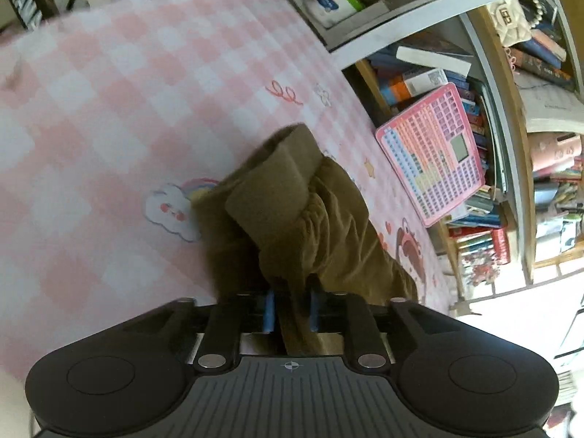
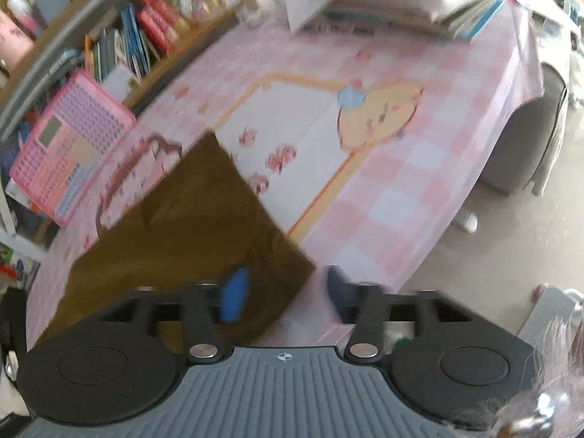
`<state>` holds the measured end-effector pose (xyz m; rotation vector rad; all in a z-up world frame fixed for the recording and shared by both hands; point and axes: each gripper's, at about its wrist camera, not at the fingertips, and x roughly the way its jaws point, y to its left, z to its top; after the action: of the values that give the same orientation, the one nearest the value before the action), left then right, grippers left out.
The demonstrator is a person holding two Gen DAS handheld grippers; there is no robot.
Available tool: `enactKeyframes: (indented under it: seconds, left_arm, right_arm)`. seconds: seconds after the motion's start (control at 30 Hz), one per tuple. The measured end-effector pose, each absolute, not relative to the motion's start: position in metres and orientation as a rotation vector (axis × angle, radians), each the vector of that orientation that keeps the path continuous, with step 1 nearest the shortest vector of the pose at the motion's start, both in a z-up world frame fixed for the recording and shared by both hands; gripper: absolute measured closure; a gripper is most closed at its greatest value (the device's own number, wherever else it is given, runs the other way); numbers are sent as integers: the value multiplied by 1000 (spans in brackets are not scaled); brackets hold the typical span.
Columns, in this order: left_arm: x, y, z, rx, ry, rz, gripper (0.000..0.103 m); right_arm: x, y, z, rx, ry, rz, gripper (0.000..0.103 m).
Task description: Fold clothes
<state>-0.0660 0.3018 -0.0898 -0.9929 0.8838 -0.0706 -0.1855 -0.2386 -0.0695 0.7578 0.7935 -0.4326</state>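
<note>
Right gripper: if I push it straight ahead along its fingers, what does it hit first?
Probably the brown garment: it lies directly ahead of the open right gripper, its corner between the fingers. Beyond is the pink checked tablecloth. The frame is blurred, so depth is uncertain.

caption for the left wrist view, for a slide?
Left gripper shut on bunched brown garment above the pink checked tablecloth.
</note>
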Motion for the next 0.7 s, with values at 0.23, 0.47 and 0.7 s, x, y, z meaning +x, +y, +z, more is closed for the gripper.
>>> enactKeyframes:
  seconds: [0.23, 0.47, 0.7]
  left_arm:
    - [-67, 299, -98, -1042, 893, -14, 66]
    - [-59, 291, -108, -1142, 872, 28, 71]
    - [-31, 271, -103, -1170, 841, 28, 90]
  right_arm:
    - [-181, -241, -84, 761, 873, -407, 67]
    - [-159, -235, -92, 742, 940, -342, 90]
    - [-113, -257, -93, 720, 948, -272, 99]
